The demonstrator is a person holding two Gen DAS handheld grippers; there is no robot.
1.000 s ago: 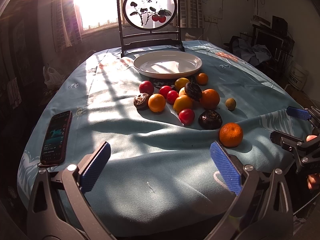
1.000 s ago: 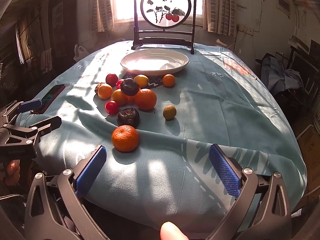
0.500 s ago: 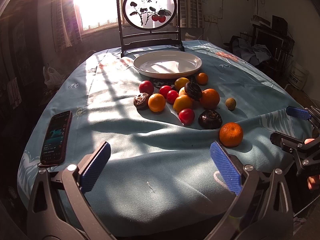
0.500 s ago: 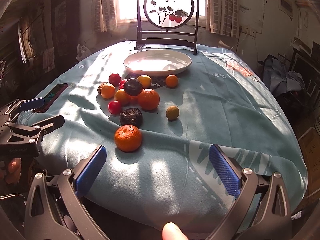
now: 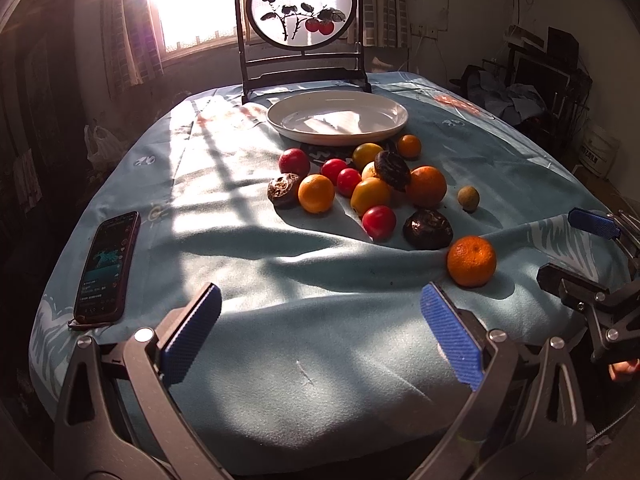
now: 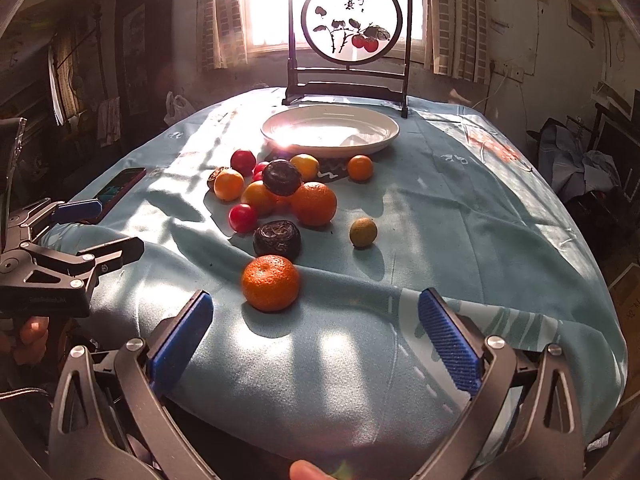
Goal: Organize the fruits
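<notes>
Several fruits lie in a loose pile on the blue tablecloth: oranges, red and yellow round fruits and dark wrinkled ones. A lone mandarin [image 5: 471,261] [image 6: 271,282] lies nearest the front edge, with a dark fruit [image 5: 427,229] [image 6: 277,239] just behind it and a small green-brown fruit [image 5: 468,199] [image 6: 363,232] to the right. An empty white plate [image 5: 337,119] [image 6: 330,129] stands behind the pile. My left gripper [image 5: 320,332] is open and empty at the front edge. My right gripper [image 6: 316,338] is open and empty, close in front of the mandarin.
A smartphone [image 5: 107,266] [image 6: 120,186] lies at the table's left edge. A dark wooden stand with a round painted screen [image 5: 302,12] [image 6: 351,26] stands behind the plate. The right gripper shows at the right in the left wrist view [image 5: 592,264]. Furniture and clutter stand at the right.
My right gripper has moved forward and a little left, closer to the lone mandarin. The left gripper has stayed still. No fruit has moved.
</notes>
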